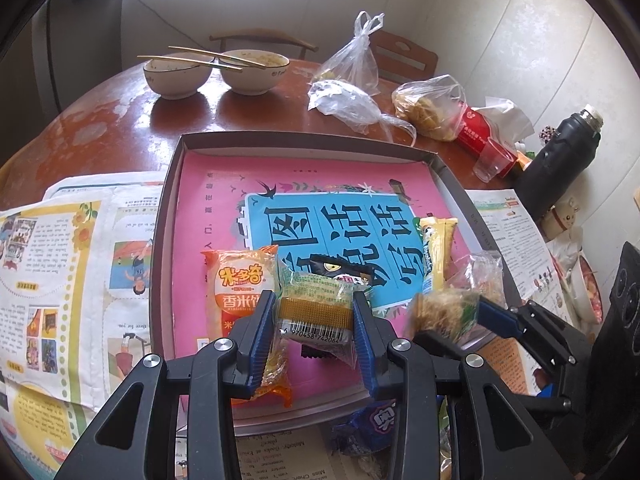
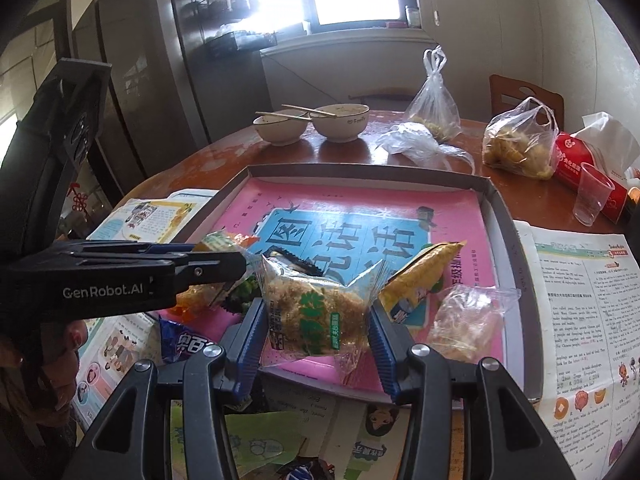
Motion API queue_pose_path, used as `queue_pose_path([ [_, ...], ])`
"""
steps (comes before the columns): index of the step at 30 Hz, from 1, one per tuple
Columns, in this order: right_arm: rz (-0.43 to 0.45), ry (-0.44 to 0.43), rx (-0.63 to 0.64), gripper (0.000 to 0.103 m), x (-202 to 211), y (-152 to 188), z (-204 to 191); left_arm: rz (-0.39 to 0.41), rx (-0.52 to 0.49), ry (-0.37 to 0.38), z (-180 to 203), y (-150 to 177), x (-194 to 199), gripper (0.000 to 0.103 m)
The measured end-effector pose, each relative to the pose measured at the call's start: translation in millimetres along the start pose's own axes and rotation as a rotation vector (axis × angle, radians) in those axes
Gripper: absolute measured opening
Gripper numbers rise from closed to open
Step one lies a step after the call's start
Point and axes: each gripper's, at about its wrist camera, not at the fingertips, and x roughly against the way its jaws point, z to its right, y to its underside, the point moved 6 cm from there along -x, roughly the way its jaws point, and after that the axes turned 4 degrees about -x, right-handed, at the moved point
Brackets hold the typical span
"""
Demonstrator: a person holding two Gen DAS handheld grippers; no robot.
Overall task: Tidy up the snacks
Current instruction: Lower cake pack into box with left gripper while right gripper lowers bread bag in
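Observation:
My left gripper (image 1: 315,314) is shut on a small clear-wrapped cake with a barcode (image 1: 316,312), held over the near end of the shallow box (image 1: 288,142). My right gripper (image 2: 318,320) is shut on a clear packet of brown floss cake with green print (image 2: 316,312), also above the box's near edge; that packet shows at right in the left wrist view (image 1: 444,312). In the box lie an orange rice-cracker pack (image 1: 236,292), a black packet with an eye (image 1: 340,270), a yellow bar (image 1: 434,256) and a clear packet (image 2: 468,320).
Two used bowls with chopsticks (image 1: 216,72), plastic bags of food (image 1: 432,108), a red tissue pack (image 2: 580,160), a clear cup (image 2: 592,196) and a black flask (image 1: 560,160) stand behind the box. Printed sheets (image 1: 60,256) flank it. A blue snack packet (image 2: 188,344) lies in front.

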Motion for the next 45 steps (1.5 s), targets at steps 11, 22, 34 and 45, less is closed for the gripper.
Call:
queue_pose_path([
  [11, -0.023, -0.012, 0.000, 0.050, -3.7, 1.2, -1.7, -0.003, -0.005, 0.003, 0.7, 0.6, -0.5, 0.039],
  [22, -0.029, -0.002, -0.035, 0.051, -2.2, 0.9, 7.0, -0.012, -0.031, 0.008, 8.2, 1.6, -2.8, 0.039],
  [34, -0.030, 0.028, -0.073, 0.051, 1.2, 2.5, 19.6, -0.032, -0.057, 0.016, 15.4, 7.2, -7.2, 0.040],
  [45, -0.021, 0.039, -0.090, 0.051, 4.7, 3.5, 25.5, -0.042, -0.060, 0.014, 16.7, 10.2, -8.2, 0.040],
])
